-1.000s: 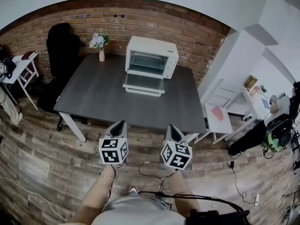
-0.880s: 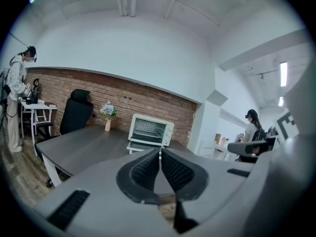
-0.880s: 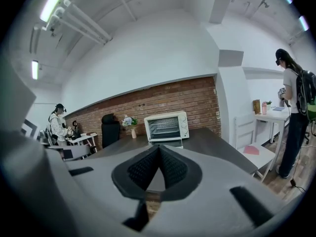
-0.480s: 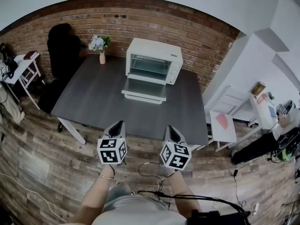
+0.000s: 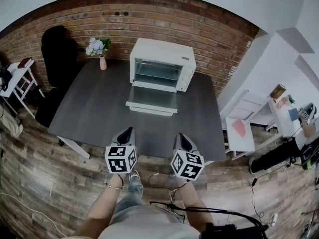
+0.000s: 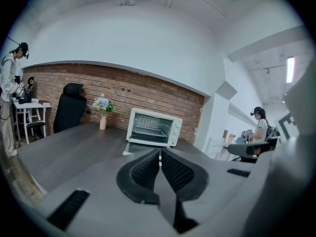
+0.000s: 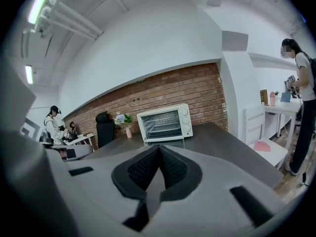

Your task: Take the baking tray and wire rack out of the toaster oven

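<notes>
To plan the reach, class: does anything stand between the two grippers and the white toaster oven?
Nothing visible: bare dark grey tabletop lies between the left gripper, the right gripper and the white metal toaster oven, whose door is folded down.

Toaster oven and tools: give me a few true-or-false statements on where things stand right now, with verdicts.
The toaster oven has its door folded down open. True.
The left tool reaches inside the oven. False: it is shut on nothing, back at the near edge of the table.
A vase of flowers stands on the table, left of the oven in the head view. True.
The right tool has its jaws wide apart. False: they are together, empty.
The oven stands on the floor. False: it stands on the table.
</notes>
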A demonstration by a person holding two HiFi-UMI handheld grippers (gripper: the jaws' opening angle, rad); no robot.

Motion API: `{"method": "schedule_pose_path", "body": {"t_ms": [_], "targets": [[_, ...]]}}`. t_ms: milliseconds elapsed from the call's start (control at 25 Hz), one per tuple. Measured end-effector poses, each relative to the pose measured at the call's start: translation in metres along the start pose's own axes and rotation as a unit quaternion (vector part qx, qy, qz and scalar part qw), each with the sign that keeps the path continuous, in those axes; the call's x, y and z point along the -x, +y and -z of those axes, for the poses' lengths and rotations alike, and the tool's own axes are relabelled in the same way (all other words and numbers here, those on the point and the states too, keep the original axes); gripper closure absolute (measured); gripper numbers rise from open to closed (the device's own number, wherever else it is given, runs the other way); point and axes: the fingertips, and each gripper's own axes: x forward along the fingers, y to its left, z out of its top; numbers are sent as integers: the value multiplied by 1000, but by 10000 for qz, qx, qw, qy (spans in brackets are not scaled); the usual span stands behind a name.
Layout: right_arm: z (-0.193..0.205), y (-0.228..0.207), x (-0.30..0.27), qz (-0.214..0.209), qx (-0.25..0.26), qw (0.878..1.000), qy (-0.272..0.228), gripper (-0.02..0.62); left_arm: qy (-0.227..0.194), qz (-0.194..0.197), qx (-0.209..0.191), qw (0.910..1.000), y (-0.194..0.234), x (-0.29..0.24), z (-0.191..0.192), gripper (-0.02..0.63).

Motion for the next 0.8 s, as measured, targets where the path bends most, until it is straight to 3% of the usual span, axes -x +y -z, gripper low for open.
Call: {"method": "schedule_pose_path", "body": {"t_ms": [800], "targets": [[-88,-2,-196,508,146,9986,-76,594,-107,554,208,9982,83,-206,-96,592]]}}
